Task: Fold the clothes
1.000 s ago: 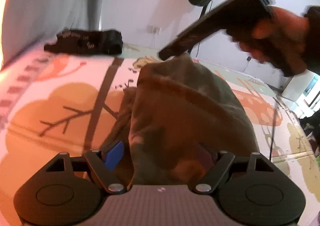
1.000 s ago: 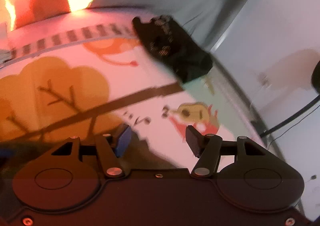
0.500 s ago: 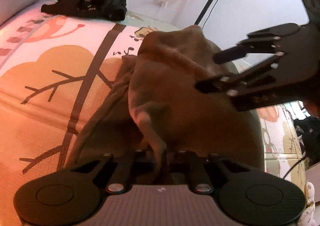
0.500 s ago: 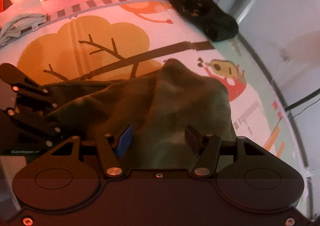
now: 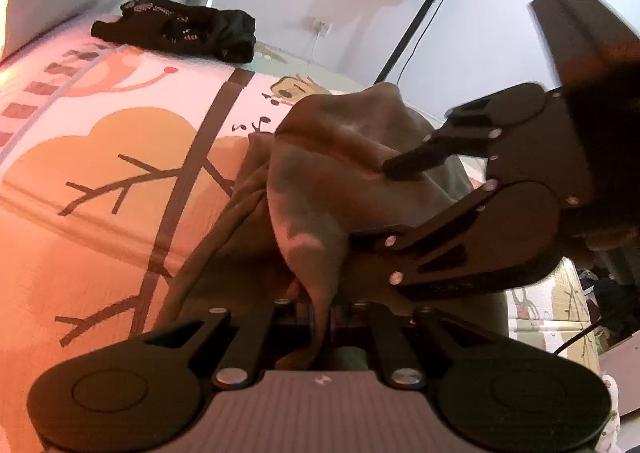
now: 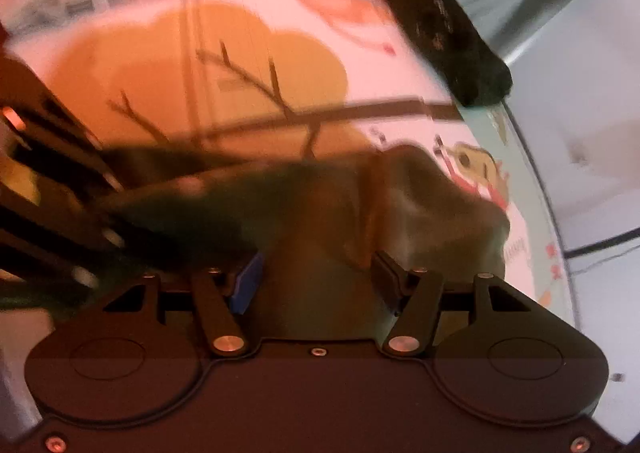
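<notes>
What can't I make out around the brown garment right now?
- Brown garment, left wrist view: its right side hidden behind the right gripper.
- Left gripper fingers: pads buried in the pinched fold.
- Right wrist view: motion blur smears the garment's left part.
- Black clothes: print too small.

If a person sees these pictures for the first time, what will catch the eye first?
First comes the brown-green garment, heaped in the middle of the cartoon-printed bed cover, with a fold pinched in the left gripper. The right gripper is open just above it. A black garment lies at the far edge.
</notes>
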